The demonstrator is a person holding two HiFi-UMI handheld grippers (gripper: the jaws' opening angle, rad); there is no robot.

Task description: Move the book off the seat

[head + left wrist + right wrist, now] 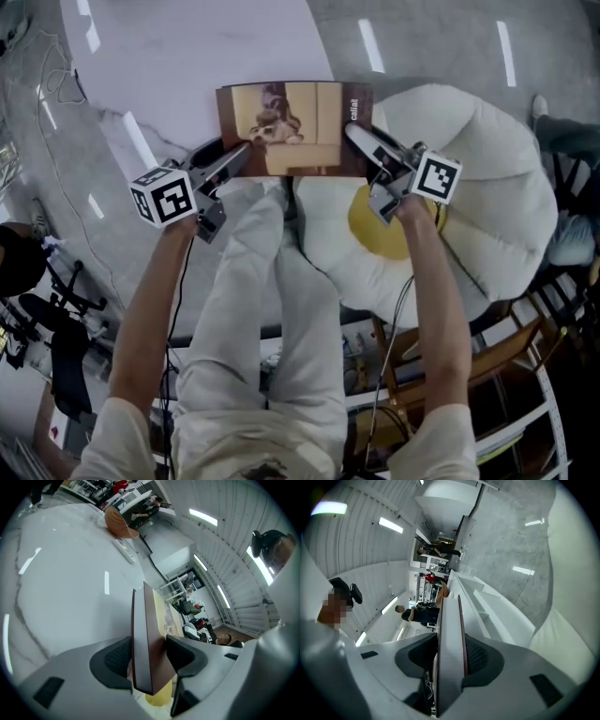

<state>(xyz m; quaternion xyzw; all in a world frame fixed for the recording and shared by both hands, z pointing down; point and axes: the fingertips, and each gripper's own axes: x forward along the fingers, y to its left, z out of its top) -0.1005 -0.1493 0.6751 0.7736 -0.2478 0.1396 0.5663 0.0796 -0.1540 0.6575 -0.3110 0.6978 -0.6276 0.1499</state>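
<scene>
A brown book (293, 127) with a tan picture on its cover hangs level over the near edge of the white marble table (187, 56), just left of the seat. My left gripper (246, 150) is shut on its left edge; in the left gripper view the thick book (145, 639) fills the gap in the left gripper (147, 656). My right gripper (356, 136) is shut on its right edge, and in the right gripper view the book (450, 639) stands edge-on in the right gripper (450, 660). The seat is a white egg-shaped cushion (487, 187) with a yellow centre (375, 230).
The person's legs (272, 309) stand between table and seat. A wooden chair frame (506, 356) is at lower right, black gear (37, 309) at left. A tan cap (119, 522) and a white remote (126, 552) lie far back on the table.
</scene>
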